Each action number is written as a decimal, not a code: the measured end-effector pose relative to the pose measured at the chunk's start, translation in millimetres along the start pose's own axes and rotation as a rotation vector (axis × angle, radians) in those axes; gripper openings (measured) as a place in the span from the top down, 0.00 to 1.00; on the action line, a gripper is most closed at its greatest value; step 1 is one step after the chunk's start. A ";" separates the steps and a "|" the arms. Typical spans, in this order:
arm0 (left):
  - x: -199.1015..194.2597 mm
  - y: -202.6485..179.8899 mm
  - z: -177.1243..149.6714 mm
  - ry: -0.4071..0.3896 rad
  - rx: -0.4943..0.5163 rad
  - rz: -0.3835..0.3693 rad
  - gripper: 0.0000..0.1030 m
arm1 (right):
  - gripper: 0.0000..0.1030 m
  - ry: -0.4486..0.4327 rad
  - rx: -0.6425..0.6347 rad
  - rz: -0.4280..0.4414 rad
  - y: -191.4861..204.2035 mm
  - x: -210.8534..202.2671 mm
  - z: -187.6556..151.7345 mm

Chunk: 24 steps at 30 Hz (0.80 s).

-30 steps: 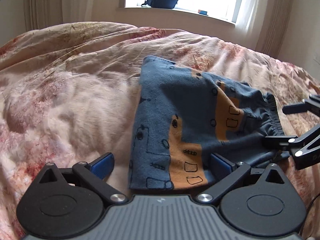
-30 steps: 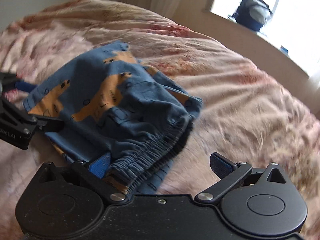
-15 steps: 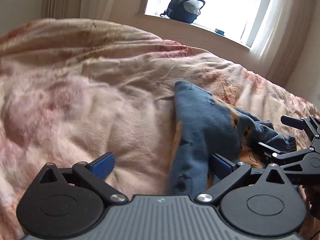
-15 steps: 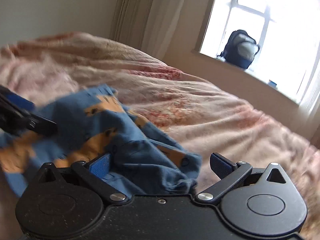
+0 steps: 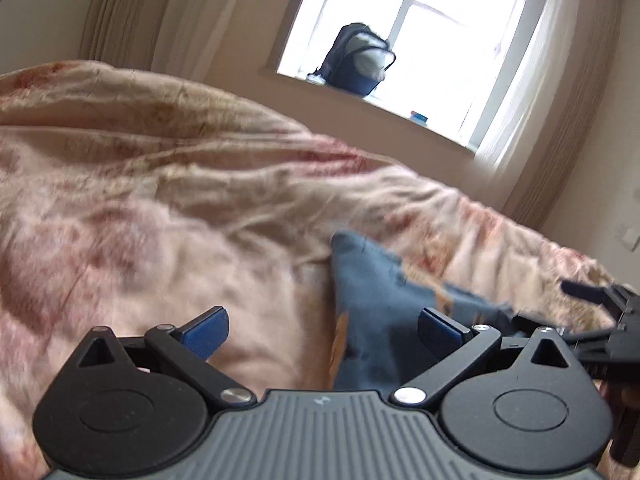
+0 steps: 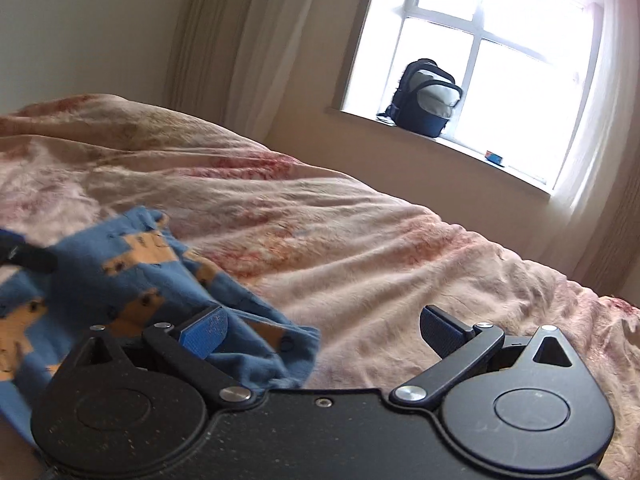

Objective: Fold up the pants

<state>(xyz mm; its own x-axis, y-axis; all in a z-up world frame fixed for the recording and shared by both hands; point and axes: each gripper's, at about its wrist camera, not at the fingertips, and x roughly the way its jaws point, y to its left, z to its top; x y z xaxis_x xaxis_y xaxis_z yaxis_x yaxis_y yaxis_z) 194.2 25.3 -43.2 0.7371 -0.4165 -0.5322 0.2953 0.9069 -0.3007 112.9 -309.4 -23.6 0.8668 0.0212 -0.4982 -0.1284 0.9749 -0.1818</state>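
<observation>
Pants [image 5: 380, 312]: blue with orange patches, bunched on the pink floral duvet [image 5: 160, 220]; one corner points away toward the window [image 5: 420, 32]. Long axis: cannot tell, the cloth is crumpled.
Left gripper [image 5: 322, 326]: fingers spread wide, pants lying against the right-side pad.
Right gripper [image 6: 322, 328]: fingers spread wide, cloth draped by the left-side pad.
Windowsill: backpack [image 6: 428, 96] standing upright.

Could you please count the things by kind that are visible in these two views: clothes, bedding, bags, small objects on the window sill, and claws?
Clothes: 1, the blue pants
Bedding: 1, the pink floral duvet
Bags: 1, the dark backpack on the sill
Small sill objects: 1, a blue box
Claws: 2, the left claw and the right claw, both open
Total: 6
</observation>
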 end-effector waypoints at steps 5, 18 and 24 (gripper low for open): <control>37.8 -28.5 16.5 0.028 0.137 0.008 0.00 | 0.01 0.058 -0.024 0.054 15.9 3.8 -1.4; 73.6 -41.9 51.3 0.112 0.211 0.199 0.00 | 0.01 0.088 0.090 0.067 -23.3 -0.8 -3.2; 71.4 -68.1 32.4 0.163 0.264 0.059 0.00 | 0.01 0.124 0.030 -0.013 -23.3 -4.8 -0.6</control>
<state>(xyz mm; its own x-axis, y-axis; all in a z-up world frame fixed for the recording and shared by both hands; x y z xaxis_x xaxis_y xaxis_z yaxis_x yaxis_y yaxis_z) 246.4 -64.1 -35.1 0.6566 -0.3483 -0.6690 0.4186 0.9061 -0.0609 111.4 -332.3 -17.4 0.8018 -0.0174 -0.5973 -0.1011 0.9812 -0.1643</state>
